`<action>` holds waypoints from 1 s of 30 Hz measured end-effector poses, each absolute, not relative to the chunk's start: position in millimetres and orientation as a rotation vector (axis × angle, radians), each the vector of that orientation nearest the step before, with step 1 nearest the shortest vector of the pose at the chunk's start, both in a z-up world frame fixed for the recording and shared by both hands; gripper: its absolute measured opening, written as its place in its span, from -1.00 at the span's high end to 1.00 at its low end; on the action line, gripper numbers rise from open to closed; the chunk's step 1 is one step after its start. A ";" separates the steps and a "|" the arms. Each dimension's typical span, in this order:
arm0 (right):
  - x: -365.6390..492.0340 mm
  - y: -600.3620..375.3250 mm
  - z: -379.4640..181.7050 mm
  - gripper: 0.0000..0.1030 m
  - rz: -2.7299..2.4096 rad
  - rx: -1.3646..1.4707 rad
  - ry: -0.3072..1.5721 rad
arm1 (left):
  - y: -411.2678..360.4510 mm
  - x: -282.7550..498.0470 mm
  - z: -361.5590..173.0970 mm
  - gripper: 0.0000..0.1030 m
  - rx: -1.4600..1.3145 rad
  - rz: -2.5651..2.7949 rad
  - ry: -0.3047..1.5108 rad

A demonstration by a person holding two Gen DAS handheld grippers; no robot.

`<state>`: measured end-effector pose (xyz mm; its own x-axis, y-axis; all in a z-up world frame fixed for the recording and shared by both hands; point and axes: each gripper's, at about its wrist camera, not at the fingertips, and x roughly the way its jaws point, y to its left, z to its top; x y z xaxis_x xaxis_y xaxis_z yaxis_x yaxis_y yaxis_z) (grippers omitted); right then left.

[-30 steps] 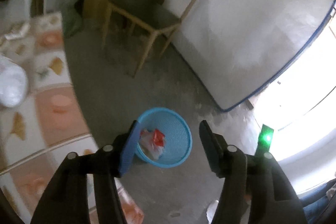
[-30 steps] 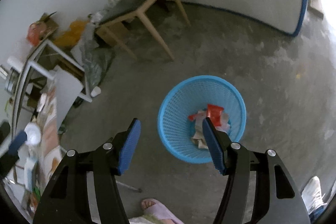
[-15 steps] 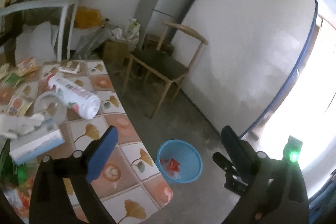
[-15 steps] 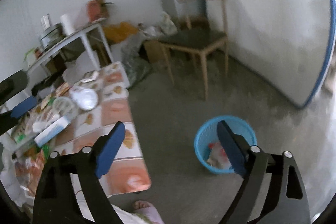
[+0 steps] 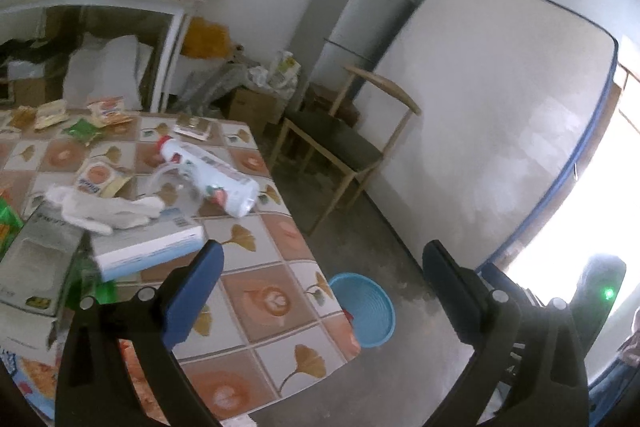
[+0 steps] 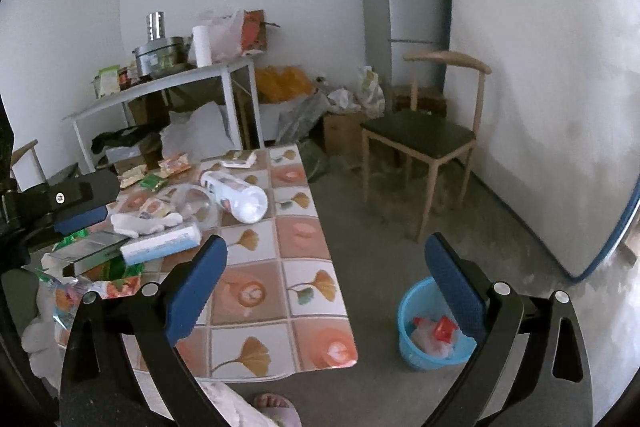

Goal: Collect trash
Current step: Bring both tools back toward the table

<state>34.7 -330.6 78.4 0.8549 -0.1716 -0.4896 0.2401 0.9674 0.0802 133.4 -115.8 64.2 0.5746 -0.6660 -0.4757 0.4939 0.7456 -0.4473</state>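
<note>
Both tongs, left (image 5: 322,277) and right (image 6: 326,273), spread wide, empty, jaws just opened | we face bench (image 6: 304,227) litter: bottle (image 6: 236,197), wrappers (image 6: 168,165) | bin (image 6: 434,325) right on floor, some trash already inside

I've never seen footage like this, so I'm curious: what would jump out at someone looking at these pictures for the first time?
First, the table with its orange leaf-patterned cloth, its far half littered with wrappers, a box and a white bottle lying on its side. Next, the blue basket on the grey floor beside the table, already holding some trash. Closest of all, the right gripper juts in from below, blue pads wide apart and empty.
</note>
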 end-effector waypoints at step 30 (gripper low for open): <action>32.7 -266.8 95.1 -0.85 -0.159 0.078 0.488 | -44.0 128.1 61.1 -0.89 -0.420 -0.594 0.602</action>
